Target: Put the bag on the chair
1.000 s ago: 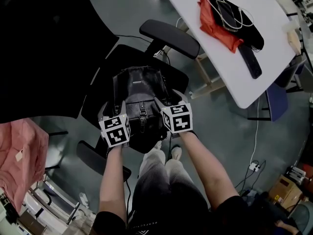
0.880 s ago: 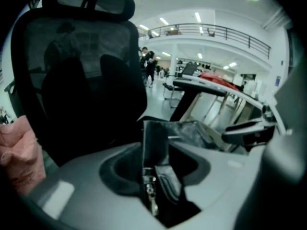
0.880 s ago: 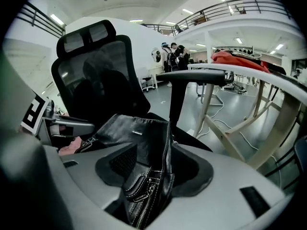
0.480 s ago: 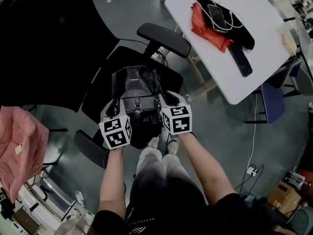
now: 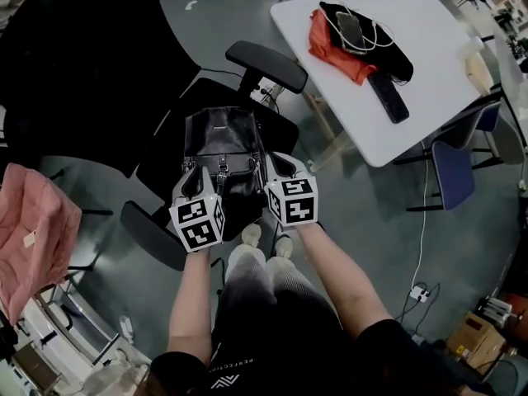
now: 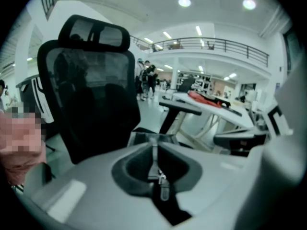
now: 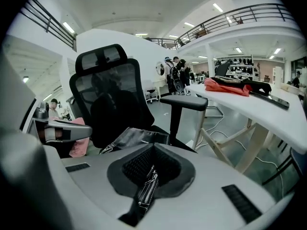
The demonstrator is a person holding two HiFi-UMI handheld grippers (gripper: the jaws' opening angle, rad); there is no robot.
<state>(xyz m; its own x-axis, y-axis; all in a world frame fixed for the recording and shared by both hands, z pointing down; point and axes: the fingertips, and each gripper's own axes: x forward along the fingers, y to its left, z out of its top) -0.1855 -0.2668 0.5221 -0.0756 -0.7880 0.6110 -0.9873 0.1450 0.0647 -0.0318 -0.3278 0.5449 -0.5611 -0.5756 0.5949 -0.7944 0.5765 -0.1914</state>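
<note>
Item: bag [image 5: 223,151] — black, leather-like, with a buckled front flap.
Location: laid on the seat of the chair [image 5: 285,130], between the armrests, its near end toward the front edge.
Left gripper [image 5: 190,180]: jaws pressed together on a zip pull and strap at the bag's left side.
Right gripper [image 5: 279,170]: jaws clamped on a zipped strip at the bag's right side.
Handling: judged soft and slumping, moderately heavy, smooth-skinned — slip is to be expected on flat panels.
Hold advised: straps or zipped seams, both sides taken together.
</note>
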